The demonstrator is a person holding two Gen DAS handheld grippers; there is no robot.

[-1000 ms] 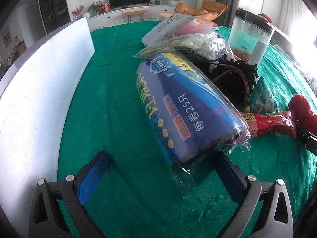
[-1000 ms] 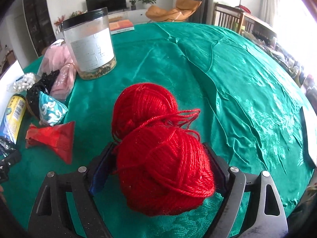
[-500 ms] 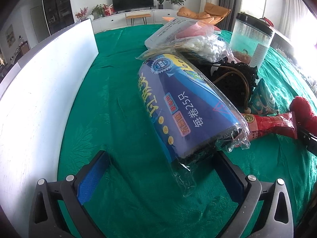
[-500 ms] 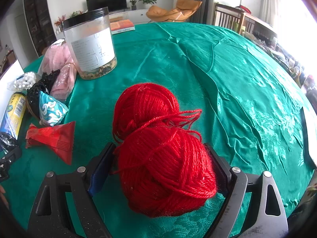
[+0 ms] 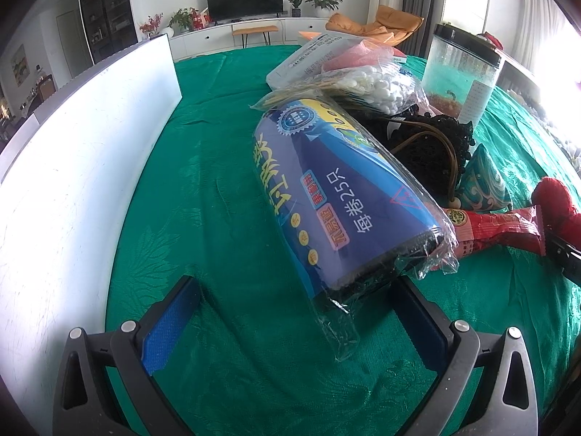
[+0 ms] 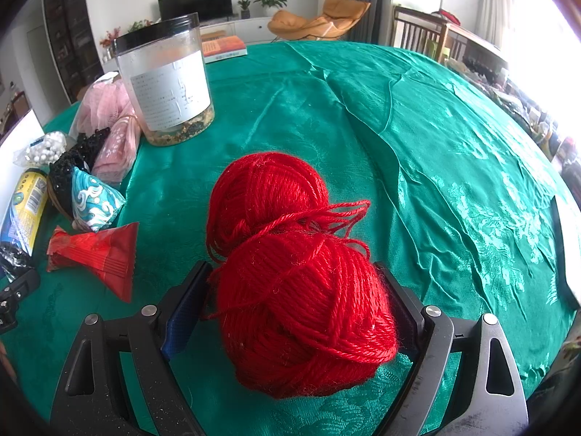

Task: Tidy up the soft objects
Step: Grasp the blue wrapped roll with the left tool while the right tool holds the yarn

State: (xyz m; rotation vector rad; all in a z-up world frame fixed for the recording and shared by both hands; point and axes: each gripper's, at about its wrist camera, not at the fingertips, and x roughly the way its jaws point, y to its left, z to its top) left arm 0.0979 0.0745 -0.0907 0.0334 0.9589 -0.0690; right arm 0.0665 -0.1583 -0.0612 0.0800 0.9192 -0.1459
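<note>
Red yarn balls (image 6: 290, 272), light and squashy, sit mid-table held around the nearer ball's middle by the right claw (image 6: 294, 312), while the left claw (image 5: 290, 312) gapes wide at the slippery bag roll (image 5: 341, 200).

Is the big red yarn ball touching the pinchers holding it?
Touching. The right wrist view shows the red yarn ball squeezed in the right gripper, both fingers pressed against its sides with no gap.
</note>
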